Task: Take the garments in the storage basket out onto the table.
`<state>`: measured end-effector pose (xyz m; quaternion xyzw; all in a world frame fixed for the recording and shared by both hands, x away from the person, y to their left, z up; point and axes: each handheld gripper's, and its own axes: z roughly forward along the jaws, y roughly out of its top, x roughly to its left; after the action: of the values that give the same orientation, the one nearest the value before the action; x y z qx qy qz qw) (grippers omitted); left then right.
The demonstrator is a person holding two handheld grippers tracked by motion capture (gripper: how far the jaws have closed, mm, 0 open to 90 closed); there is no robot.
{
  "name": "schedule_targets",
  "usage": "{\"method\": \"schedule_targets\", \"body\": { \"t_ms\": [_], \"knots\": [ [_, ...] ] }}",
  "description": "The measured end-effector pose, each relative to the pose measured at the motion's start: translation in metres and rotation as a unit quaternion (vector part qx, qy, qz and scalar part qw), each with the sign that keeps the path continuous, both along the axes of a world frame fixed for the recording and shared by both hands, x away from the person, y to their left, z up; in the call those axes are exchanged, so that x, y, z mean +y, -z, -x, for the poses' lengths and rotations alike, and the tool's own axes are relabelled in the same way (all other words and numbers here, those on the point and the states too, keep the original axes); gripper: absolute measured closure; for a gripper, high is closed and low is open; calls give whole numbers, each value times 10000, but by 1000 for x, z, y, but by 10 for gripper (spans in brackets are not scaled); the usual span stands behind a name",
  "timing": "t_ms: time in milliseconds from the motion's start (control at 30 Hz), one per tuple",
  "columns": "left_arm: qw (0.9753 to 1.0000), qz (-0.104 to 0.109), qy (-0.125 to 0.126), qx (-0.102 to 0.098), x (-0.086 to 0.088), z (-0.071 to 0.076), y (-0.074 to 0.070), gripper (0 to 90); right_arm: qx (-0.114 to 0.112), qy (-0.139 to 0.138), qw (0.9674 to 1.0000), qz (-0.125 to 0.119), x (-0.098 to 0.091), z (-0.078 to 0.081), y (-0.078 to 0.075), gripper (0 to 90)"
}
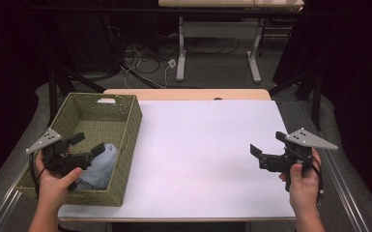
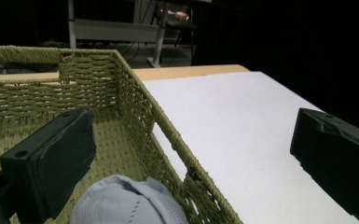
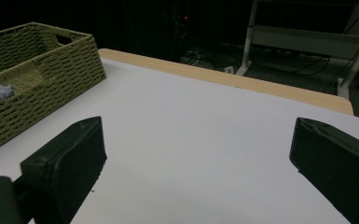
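Pale blue crumpled cloth item (image 1: 99,166), soft fabric with small perforations, maybe a cap though the shape is hard to read, lies inside the olive-green woven wicker basket (image 1: 131,126) at its near right corner, resting on the basket floor against the right wall. In the left gripper view the same cloth (image 2: 126,203) sits low between and just below the two black jaws, not touched by either. Left gripper (image 1: 88,144) hovers above the basket's near end, jaws spread wide with nothing between the pads. Right gripper (image 1: 268,144) is held well apart over the right side of the white table top (image 1: 203,145), jaws likewise spread wide and holding nothing, pointed toward the basket across bare surface. Step in hand, as I judge it: the cloth is down in the basket and the left gripper is free of it, so this reads as either just-placed or about to pick. If a pick follows, the left gripper needs to dip down into the corner and clamp a fold without snagging the wicker wall.
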<state>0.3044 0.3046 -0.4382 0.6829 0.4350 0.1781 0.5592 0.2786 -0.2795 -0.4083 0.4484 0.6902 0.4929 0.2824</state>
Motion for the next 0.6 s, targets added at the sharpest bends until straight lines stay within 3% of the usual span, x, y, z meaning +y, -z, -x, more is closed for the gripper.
{"method": "schedule_targets", "body": {
  "t_ms": [233, 367, 600],
  "knots": [
    [10000, 20, 85, 18, 0, 4, -6, 5, 36, 25, 10000, 47, 2, -2, 4, 34],
    [9999, -78, 113, -13, 0, 8, -12, 5, 79, -11, 9999, 76, 4, -2, 5, 35],
    [9992, -215, 244, 248, 3, 11, -20, 5, 123, -29, 9999, 116, 5, -4, 8, 36]
  ]
}}
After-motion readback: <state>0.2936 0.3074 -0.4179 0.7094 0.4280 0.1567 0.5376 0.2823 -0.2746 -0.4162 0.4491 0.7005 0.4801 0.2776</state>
